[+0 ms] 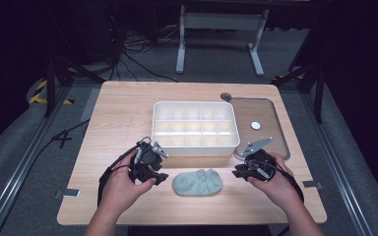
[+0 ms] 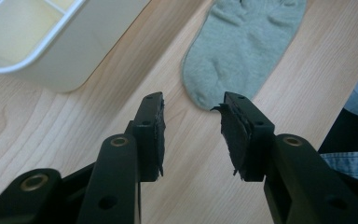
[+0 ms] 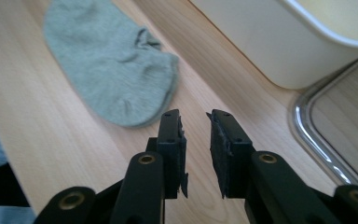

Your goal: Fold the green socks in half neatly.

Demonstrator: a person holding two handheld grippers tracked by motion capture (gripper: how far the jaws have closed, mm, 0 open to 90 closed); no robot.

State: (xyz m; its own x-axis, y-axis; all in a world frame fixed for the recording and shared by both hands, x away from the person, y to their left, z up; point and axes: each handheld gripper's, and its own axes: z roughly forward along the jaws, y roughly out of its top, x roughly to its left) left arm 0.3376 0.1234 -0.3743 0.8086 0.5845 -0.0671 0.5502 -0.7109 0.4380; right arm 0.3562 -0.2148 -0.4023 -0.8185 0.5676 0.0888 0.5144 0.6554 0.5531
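Note:
A pale green sock (image 1: 197,182) lies flat on the wooden table near the front edge, between my two grippers. My left gripper (image 1: 163,178) is just left of the sock, held in a hand, its tips close to the sock's end. In the left gripper view its jaws (image 2: 193,107) stand apart over bare wood, with the sock (image 2: 242,42) just beyond them. My right gripper (image 1: 236,173) is to the sock's right. Its jaws (image 3: 195,119) are open with nothing between them, and the sock (image 3: 112,70) lies ahead to their left.
A white divided box (image 1: 195,150) with several empty compartments stands behind the sock in the middle of the table. A clear lid with a shiny rim (image 1: 279,129) lies flat to the box's right. The box wall (image 2: 60,56) (image 3: 279,46) is close ahead of both grippers.

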